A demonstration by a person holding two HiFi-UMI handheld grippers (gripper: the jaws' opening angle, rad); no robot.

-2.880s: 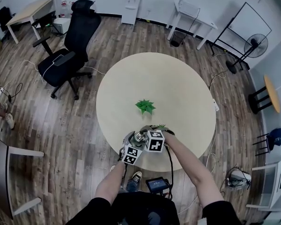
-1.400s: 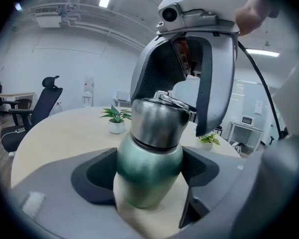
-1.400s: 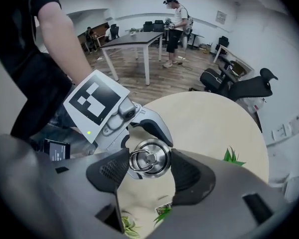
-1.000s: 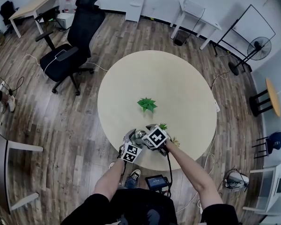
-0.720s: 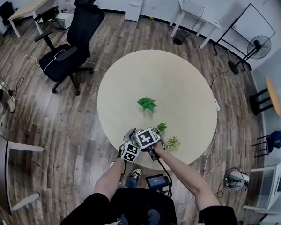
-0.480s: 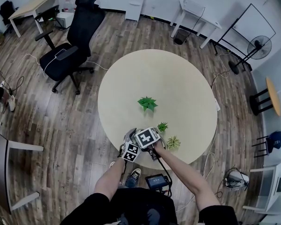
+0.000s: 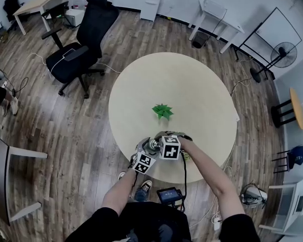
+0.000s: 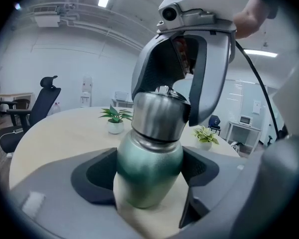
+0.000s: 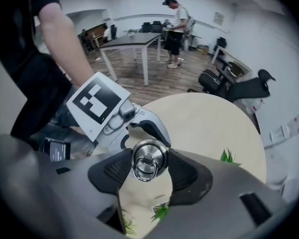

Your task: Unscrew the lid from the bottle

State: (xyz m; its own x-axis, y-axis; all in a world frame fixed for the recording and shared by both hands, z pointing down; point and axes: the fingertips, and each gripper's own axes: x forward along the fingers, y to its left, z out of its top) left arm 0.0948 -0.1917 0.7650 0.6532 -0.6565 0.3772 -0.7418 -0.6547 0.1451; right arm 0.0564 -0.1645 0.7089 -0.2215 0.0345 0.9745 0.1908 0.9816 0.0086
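Green bottle (image 8: 149, 153) upright at the round worktop's (image 7: 192, 95) seven o'clock edge, left tongs (image 8: 148, 180) clenched round its belly, right tongs (image 9: 147, 169) reaching down from above, clamped on the ringed steel lid (image 9: 149, 156), small potted plant (image 7: 163, 111) at the worktop's middle.

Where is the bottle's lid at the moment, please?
In the right gripper view the steel lid sits mid-frame between the pads of the right gripper, atop the green bottle held by the left gripper at the table's near edge.
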